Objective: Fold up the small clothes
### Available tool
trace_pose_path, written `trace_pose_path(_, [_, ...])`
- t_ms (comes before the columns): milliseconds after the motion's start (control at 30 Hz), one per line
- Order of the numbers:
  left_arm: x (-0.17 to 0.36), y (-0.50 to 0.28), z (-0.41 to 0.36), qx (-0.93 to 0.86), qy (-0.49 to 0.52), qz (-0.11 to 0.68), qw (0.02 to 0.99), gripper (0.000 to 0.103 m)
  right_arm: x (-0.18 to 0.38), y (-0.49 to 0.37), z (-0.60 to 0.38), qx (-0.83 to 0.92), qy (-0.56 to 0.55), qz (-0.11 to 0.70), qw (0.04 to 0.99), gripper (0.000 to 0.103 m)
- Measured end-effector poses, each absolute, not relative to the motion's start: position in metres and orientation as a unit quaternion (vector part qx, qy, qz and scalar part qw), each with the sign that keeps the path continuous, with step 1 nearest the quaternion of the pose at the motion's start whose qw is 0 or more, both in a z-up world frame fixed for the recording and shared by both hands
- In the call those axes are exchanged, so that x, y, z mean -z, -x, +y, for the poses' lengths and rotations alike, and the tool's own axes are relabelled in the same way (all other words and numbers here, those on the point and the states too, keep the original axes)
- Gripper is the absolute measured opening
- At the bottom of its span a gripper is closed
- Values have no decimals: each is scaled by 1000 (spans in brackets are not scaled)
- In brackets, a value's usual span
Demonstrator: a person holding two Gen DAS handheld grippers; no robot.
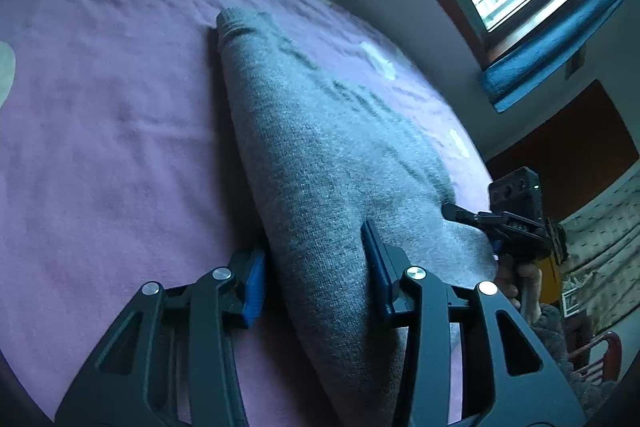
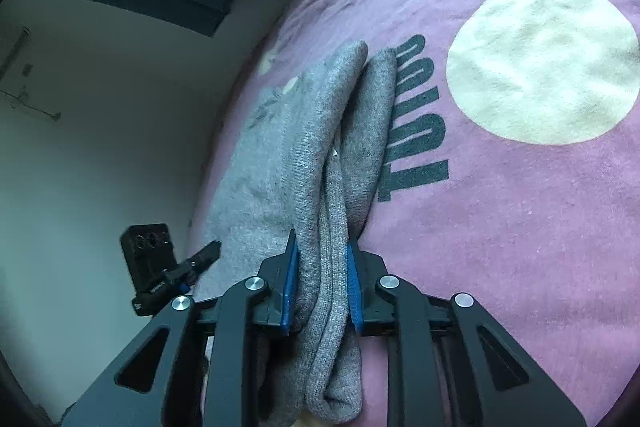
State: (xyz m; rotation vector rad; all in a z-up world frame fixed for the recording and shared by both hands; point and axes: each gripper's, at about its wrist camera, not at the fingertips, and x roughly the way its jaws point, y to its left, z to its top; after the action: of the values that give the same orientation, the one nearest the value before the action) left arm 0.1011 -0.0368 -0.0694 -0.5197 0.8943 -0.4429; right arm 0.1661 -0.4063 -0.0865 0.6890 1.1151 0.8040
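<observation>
Blanket (image 2: 520, 227) pink, cream dots, read "TOUT" — right gripper (image 2: 322, 287) clamped grey garment (image 2: 280, 163); left gripper (image 1: 316, 267) spread apart astride it.

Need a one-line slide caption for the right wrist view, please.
Right tongs shut on a bunched grey knit garment lying on a pink blanket with cream dots; left tongs at its far edge.

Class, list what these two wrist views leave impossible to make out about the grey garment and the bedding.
- Left wrist view: the grey garment is motion-blurred, so its printed marks are unreadable; the bottom edge cuts off its near end.
- Right wrist view: the right hand-held gripper clamps bunched folds, hiding what kind of garment it is.
- Right wrist view: the pink blanket lettering is partly covered by the garment.
</observation>
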Motion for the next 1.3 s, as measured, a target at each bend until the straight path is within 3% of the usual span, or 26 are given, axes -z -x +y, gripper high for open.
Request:
trace_pose_path(67, [67,-105,-33,200,247,422,849,57,87,-168,-412,-364,-316,501,718,28])
trace_pose_path(100, [68,-108,-30,193,249,419,851,59,88,-170,-416,-361,-321,500,719,35])
trace_pose_path(133, [69,-111,-27,188,250,420,852,60,89,-174,-418,-358,-327,498,719,36])
trace_pose_path(233, [74,-125,-23,184,264,427,845,59,89,-188,-419,-352,-330,497,722,42])
trace_pose_path(267, [75,-128,-23,185,262,427,846,48,88,-192,-418,-350,-329,496,723,42])
trace_pose_path(300, [75,-132,-24,189,258,427,845,44,88,-194,-416,-349,-328,496,724,41])
trace_pose_path(333, [76,-135,-25,190,256,429,845,41,88,-199,-412,-349,-321,499,726,37])
trace_pose_path(367, [75,-137,-27,190,255,430,845,40,88,-201,-407,-347,-311,505,727,24])
trace_pose_path(500, [69,-144,-29,193,251,425,848,43,82,-209,-405,-341,-302,495,740,24])
trace_pose_path(533, [69,-147,-28,190,253,424,849,51,81,-210,-407,-339,-307,491,742,25])
trace_pose_path(600, [70,-154,-27,179,256,425,850,56,82,-218,-414,-329,-325,487,741,36])
trace_pose_path(700, [70,-169,-28,171,249,428,852,56,86,-224,-422,-327,-341,483,737,40])
trace_pose_path(867, [71,-189,-31,158,229,435,856,34,89,-237,-423,-324,-345,480,738,40])
trace_pose_path(1000, [76,-198,-26,156,241,432,855,26,96,-243,-427,-306,-333,491,745,15])
trace_pose_path(1300, [81,-201,-20,162,241,426,857,25,101,-244,-450,-288,-361,471,752,11])
